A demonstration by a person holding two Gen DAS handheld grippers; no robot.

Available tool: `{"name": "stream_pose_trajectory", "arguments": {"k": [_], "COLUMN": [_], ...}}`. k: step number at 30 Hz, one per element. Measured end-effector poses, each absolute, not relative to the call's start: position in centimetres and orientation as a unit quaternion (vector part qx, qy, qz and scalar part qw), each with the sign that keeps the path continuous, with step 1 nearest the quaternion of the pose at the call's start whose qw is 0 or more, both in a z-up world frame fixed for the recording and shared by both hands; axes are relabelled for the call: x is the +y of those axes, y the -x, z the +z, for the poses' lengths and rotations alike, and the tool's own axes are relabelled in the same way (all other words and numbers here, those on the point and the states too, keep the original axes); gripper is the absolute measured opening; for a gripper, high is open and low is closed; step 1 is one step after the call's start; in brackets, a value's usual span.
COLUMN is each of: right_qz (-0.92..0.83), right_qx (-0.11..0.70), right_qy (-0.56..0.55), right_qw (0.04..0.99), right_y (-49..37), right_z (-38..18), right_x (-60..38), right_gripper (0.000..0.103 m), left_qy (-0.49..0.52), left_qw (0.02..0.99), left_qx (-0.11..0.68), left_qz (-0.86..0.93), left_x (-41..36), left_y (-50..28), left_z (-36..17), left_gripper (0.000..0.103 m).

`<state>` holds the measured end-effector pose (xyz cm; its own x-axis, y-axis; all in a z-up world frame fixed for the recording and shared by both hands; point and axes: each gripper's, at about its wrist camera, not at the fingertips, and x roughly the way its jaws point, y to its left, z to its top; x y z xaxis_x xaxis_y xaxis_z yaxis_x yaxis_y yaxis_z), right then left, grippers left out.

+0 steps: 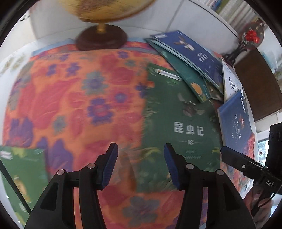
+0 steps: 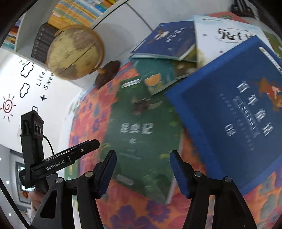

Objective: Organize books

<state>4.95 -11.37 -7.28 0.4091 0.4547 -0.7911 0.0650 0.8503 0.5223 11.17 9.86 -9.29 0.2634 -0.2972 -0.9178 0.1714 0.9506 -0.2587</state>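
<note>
Your left tool (image 1: 141,165) hangs wide open over the green book (image 1: 178,123) (flat on the floral cloth (image 1: 70,98)). Your right tool (image 2: 142,174), also wide and empty, hovers above that book's lower edge, the blue book (image 2: 234,112) just beside.

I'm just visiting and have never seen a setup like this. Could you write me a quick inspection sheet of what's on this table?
Surface: table under an orange floral cloth.
Job's things: green book lies flat; dark blue book overlaps its right edge; a blue book, teal book and white book are piled loosely behind; another green book lies at the near left.
Clutter: globe on a dark wooden base.
Grippers: left hand-held gripper and right hand-held gripper are both open and empty, above the green book.
Cables: a thin black cable on the left unit.
Surroundings: bookshelves; wall decals.
</note>
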Motion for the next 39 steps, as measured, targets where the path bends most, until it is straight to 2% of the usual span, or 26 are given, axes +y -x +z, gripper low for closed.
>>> {"name": "stream_pose_trajectory", "arguments": {"k": [11, 14, 25, 33, 34, 39], "right_qz": [0.138, 0.14, 0.18, 0.228, 0.225, 0.249], "right_qx": [0.533, 0.537, 0.572, 0.63, 0.629, 0.611], "right_qy": [-0.259, -0.237, -0.219, -0.242, -0.248, -0.303], "right_qw": [0.794, 0.797, 0.77, 0.702, 0.702, 0.687], "right_y": [-5.8, -5.8, -2.3, 4.6, 5.0, 3.7], "right_z": [-9.0, -9.1, -9.2, -9.9, -10.0, -11.3], "right_x": [-12.2, -11.8, -11.2, -12.5, -13.0, -15.2], "right_gripper": [0.063, 0.063, 0.064, 0.063, 0.058, 0.057], "left_qy": [0.06, 0.03, 0.026, 0.074, 0.077, 0.145], "left_qw": [0.782, 0.785, 0.769, 0.722, 0.721, 0.704], "left_qx": [0.599, 0.598, 0.621, 0.665, 0.665, 0.668], "left_qz": [-0.162, -0.158, -0.149, -0.177, -0.179, -0.194], "left_x": [7.5, 6.6, 6.8, 7.9, 8.1, 10.0], "left_y": [-11.9, -11.6, -6.3, 0.9, 0.9, -2.3], "left_z": [-10.6, -10.6, -10.5, -10.9, -10.9, -11.7], "left_gripper": [0.052, 0.052, 0.052, 0.052, 0.052, 0.052]}}
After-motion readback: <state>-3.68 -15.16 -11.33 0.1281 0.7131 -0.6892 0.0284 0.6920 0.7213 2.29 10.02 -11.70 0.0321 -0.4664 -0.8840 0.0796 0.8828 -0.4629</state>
